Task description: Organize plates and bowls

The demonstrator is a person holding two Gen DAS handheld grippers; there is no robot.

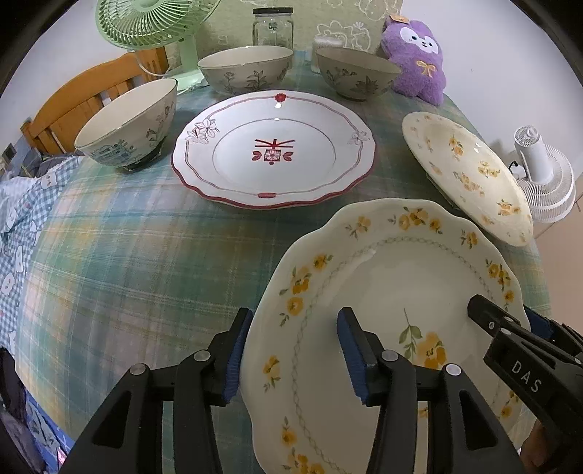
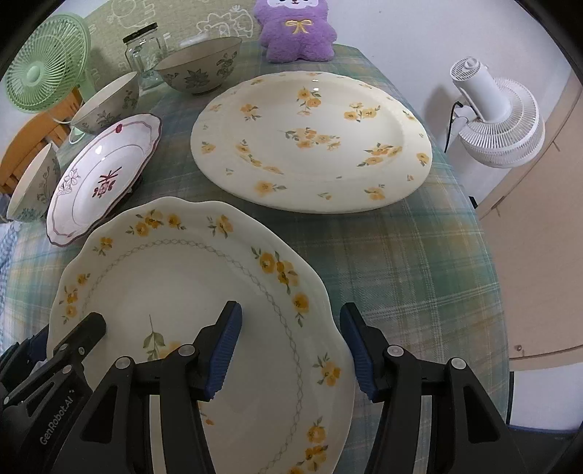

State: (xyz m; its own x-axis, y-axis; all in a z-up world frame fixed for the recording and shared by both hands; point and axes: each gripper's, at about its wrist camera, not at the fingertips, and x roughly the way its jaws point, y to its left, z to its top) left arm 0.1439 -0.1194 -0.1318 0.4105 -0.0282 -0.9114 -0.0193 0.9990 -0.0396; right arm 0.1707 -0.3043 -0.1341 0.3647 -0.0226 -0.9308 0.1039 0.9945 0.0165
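Observation:
A cream scalloped plate with yellow flowers [image 1: 382, 291] [image 2: 175, 284] lies at the table's near edge. My left gripper [image 1: 295, 350] is open and straddles its left rim. My right gripper [image 2: 291, 353] is open and straddles its right rim. A red-trimmed white plate [image 1: 273, 149] [image 2: 102, 178] sits in the middle. A round cream plate with yellow flowers [image 1: 470, 175] [image 2: 309, 142] lies to the right. Three floral bowls stand behind: one at the left [image 1: 127, 124] [image 2: 32, 189], one at the back middle [image 1: 246, 69] [image 2: 105, 102], one at the back right [image 1: 357, 73] [image 2: 200, 65].
The table has a green plaid cloth [image 1: 127, 262]. A green fan [image 1: 153, 25], a glass jar [image 1: 273, 27] and a purple plush toy [image 1: 415, 54] stand at the back. A white fan [image 2: 492, 113] stands off the right edge. A wooden chair [image 1: 80, 105] is at left.

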